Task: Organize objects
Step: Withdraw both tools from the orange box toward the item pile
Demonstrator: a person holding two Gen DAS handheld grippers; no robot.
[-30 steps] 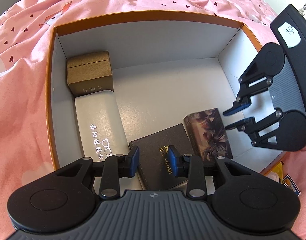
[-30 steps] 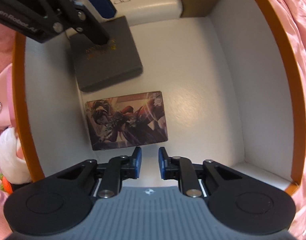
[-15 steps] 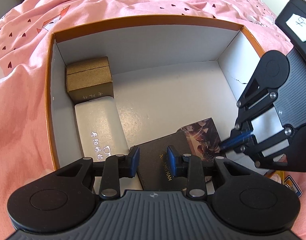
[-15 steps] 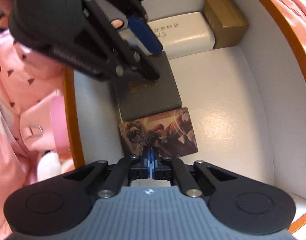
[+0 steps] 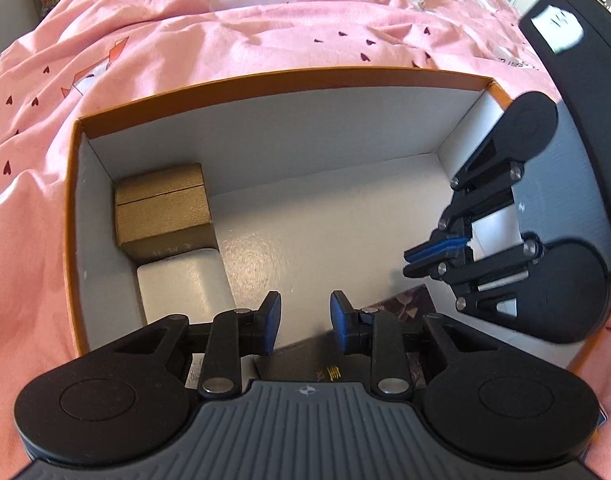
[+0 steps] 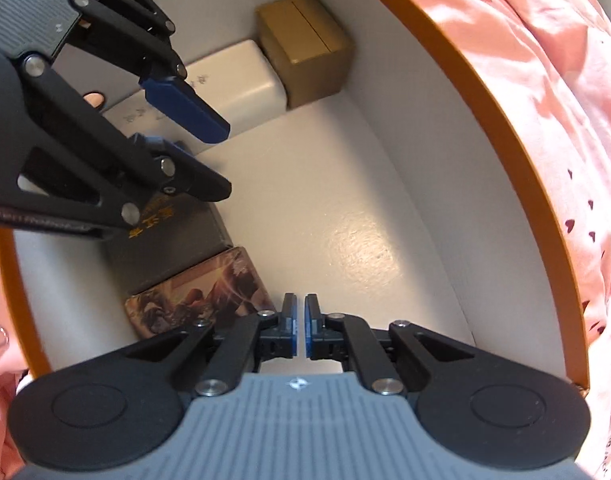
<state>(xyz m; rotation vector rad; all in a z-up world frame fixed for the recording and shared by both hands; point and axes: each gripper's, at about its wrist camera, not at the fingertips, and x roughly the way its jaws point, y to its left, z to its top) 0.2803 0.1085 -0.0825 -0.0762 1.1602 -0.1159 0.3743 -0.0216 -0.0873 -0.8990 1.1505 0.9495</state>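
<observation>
- Both tools hover over the orange-rimmed box on the pink bedspread, and four things already lie inside it.
- Along the left wall in the left wrist view: the gold box sits in the far corner, the white case touching it on the near side.
- In the right wrist view, centre left, the dark grey box lies flat with the illustrated card box just beside it, low in the frame.
- The left tool has its jaws well apart, nothing between them; it hangs above the dark grey box.
- The right tool shows only a thin slit between its pads, nearly closed, and holds nothing.
- My read: the packing looks mostly done, and this is a tidy-up beat, perhaps a nudge of the card box or a move off for another item.
- To nudge well, keep the right tool's pads narrow, come in low and flat against the card box's long edge, and push slowly toward the dark grey box.
- Watch the crowding: the two tools are near each other, so give the left one room.
</observation>
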